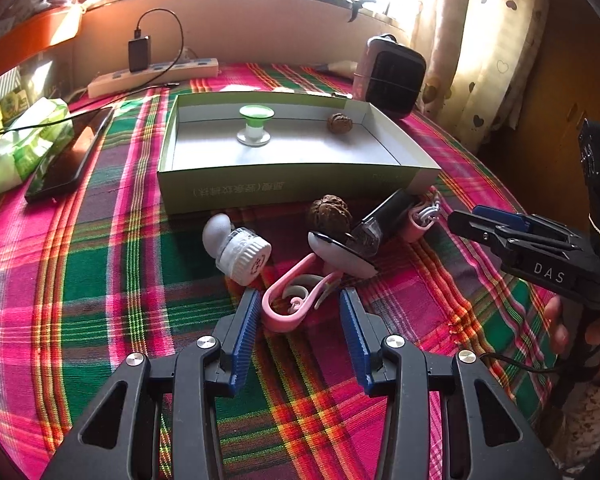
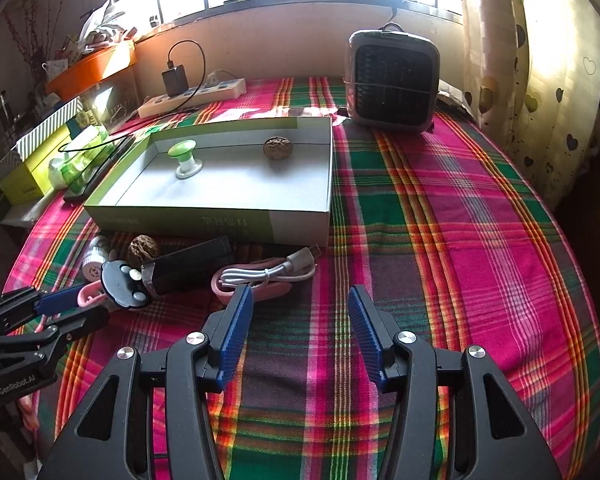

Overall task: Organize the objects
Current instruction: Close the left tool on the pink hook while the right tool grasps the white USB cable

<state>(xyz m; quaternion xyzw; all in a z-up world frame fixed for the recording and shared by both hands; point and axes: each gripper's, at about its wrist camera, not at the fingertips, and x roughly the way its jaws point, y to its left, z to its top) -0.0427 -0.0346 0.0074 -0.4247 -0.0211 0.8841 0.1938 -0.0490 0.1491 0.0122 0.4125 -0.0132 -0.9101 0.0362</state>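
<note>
Inside the shallow cardboard box (image 1: 292,184), a green-topped knob (image 1: 255,125) stands upright and a wrinkled walnut (image 1: 339,123) lies by the far wall. Just in front of the box, on the plaid-clothed bench (image 1: 100,280), sit a second walnut (image 1: 329,214), a ribbed white bottle (image 1: 242,250), a dark case (image 1: 384,216) and a pink loop clip (image 1: 290,300), perhaps silicone. Left hand-held gripper (image 1: 300,312) gapes around the clip, not pressing it. Right hand-held gripper (image 2: 300,312) stands open and empty beside a coiled white cable (image 2: 268,272).
</note>
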